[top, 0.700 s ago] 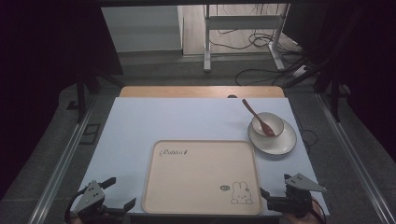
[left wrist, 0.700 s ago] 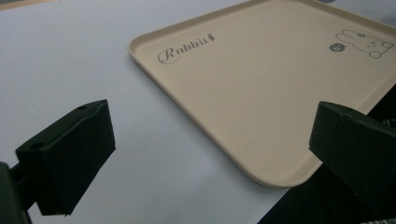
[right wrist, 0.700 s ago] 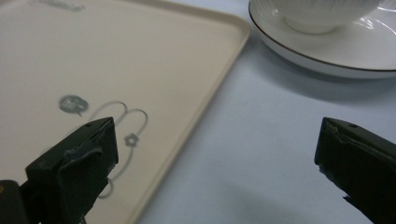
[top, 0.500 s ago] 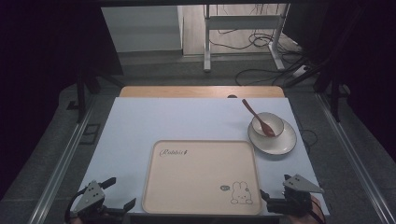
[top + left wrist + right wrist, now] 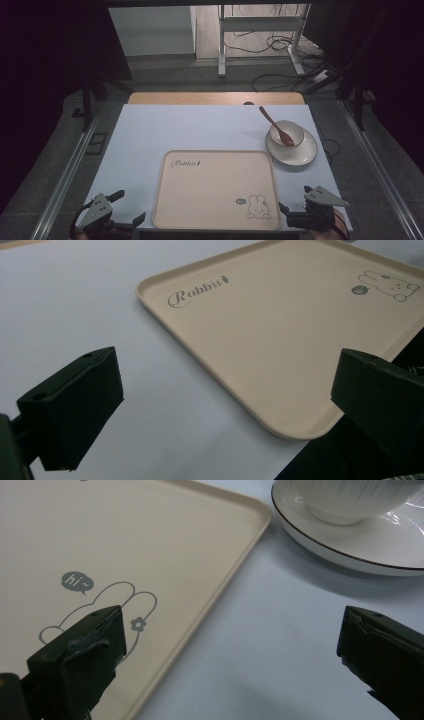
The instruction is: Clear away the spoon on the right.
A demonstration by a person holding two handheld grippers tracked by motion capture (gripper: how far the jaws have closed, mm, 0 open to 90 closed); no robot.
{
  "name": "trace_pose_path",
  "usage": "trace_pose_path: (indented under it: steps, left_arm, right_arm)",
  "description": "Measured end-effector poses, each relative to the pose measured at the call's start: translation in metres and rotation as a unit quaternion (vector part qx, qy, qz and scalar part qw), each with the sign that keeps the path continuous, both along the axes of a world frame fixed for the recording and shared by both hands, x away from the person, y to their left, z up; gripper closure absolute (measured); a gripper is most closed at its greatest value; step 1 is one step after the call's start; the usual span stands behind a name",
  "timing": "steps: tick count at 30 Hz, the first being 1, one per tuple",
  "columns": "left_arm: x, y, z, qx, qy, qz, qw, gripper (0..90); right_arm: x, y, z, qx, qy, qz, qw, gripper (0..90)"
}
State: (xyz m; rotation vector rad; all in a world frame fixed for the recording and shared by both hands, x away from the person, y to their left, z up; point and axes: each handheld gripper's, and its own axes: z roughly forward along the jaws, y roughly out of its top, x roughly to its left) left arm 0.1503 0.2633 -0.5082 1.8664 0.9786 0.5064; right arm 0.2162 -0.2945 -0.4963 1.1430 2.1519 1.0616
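Left hand-held gripper [image 5: 116, 214] and right hand-held gripper [image 5: 294, 212] wait at tabletop [image 5: 150, 135] near edge, jaws spread, empty, likely staged. Tray [image 5: 215, 190] between; bowl [image 5: 286, 133] with spoon [image 5: 274, 125] on plate [image 5: 305, 155], right edge.

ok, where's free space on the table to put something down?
Bare mat left of the tray, and the strip between the tray's far rim and the table's wooden far edge. The tray itself holds nothing. Crowded: far right, where the plate carries the bowl and spoon, close to the tray's corner.
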Motion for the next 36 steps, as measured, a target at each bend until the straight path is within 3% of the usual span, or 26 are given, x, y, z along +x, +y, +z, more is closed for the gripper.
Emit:
trace_pose_path:
  steps: [6,26,36]
  left_arm:
    - [0.000,0.000,0.000,-0.001,-0.001,0.001,1.0000,0.0]
    - [-0.001,0.001,0.000,-0.003,-0.002,0.005,1.0000,0.0]
    - [-0.001,0.001,0.000,-0.004,-0.003,0.007,1.0000,0.0]
  right_arm:
    - [0.001,0.000,0.001,-0.007,-0.004,0.010,0.9999,0.7]
    - [0.014,0.001,0.008,0.024,0.003,0.022,0.9995,3.9]
    - [0.024,0.007,0.014,0.025,-0.004,0.032,0.9992,3.9]
